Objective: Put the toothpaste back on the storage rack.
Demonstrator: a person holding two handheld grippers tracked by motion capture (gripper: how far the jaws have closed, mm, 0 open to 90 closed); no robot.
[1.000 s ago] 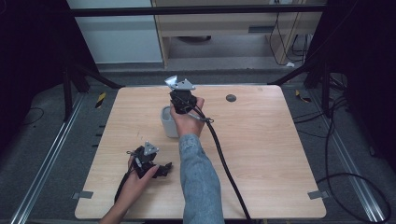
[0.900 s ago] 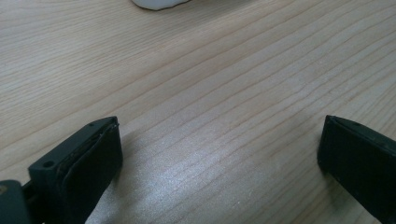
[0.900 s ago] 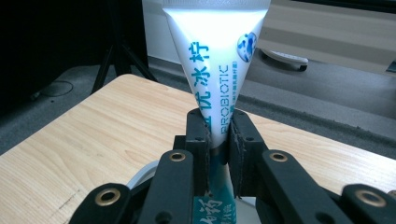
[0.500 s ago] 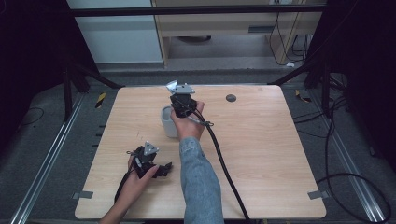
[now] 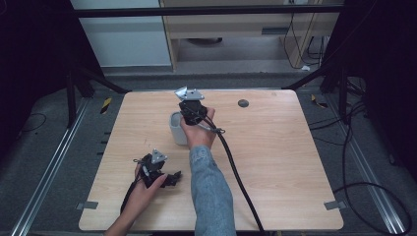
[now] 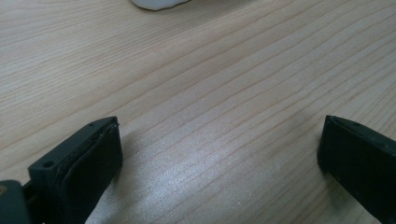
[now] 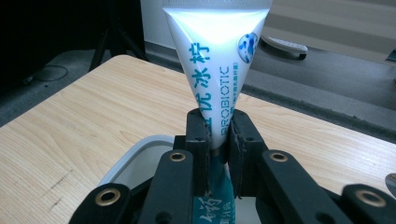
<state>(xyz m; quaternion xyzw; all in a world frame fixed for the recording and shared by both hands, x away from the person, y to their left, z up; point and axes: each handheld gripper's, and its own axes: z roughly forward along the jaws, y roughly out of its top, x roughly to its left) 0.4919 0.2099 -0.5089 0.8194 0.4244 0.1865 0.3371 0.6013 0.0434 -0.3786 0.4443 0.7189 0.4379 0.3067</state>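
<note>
- In the right gripper view I have my right gripper (image 7: 219, 135) pinching a white tube (image 7: 215, 60), its two black jaws pressed against the narrow part where "PROBIOTIC" is printed in teal.
- The tube stands upright in the centre of that frame, its wide crimped end at the top edge and a teal section showing below the jaws.
- Just under the jaws, at lower centre-left of the same frame, I see the pale rim of a white cup (image 7: 135, 156); the tube's lower end points down over its opening, though I cannot tell whether it touches the cup.
- In the high view the right gripper (image 5: 193, 109) sits a little above centre, held by my right hand (image 5: 199, 132), right beside and partly over the cup (image 5: 177, 129).
- My left gripper (image 5: 158, 169) lies in the lower left of the high view, held low on the wooden table (image 5: 280, 162), well apart from the cup.
- In the left gripper view its jaws are spread wide, one at the lower left and one at the right edge, with only bare wood grain between them.
- A small dark round disc (image 5: 243, 103) rests on the table toward the upper right of the high view.
</note>
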